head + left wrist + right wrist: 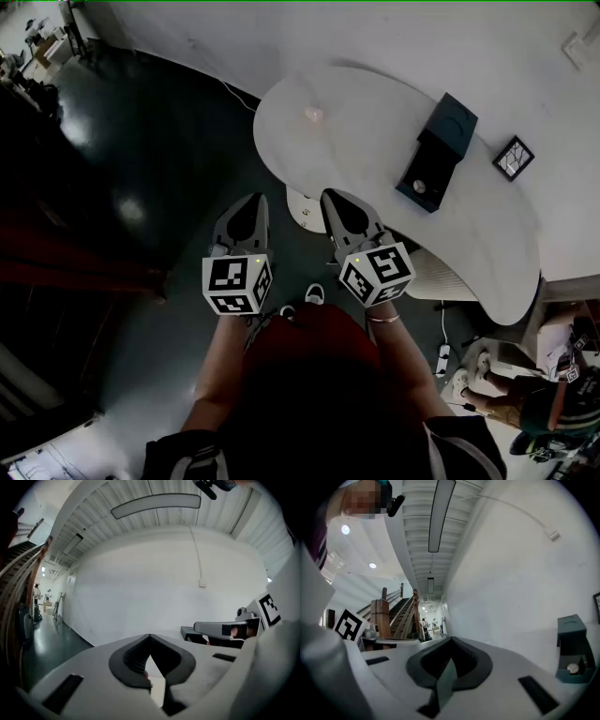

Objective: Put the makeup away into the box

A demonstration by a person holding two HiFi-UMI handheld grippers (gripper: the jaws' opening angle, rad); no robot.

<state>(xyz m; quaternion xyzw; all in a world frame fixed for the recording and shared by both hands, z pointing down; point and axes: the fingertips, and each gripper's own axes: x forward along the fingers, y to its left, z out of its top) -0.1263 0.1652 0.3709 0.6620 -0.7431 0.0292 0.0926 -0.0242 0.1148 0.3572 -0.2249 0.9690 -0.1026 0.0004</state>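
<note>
Before the white table (375,122), I hold my left gripper (249,204) and right gripper (339,202) level, jaws pressed together, empty; a small pink makeup piece (313,114) lies well apart from the open box (438,150); reaching with the jaws closed could nudge it off the near edge.

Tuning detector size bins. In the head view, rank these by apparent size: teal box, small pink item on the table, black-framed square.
1. teal box, open, clearly the largest
2. black-framed square
3. pink item, smallest

All three sit at a similar distance from the camera, so the order should hold.
</note>
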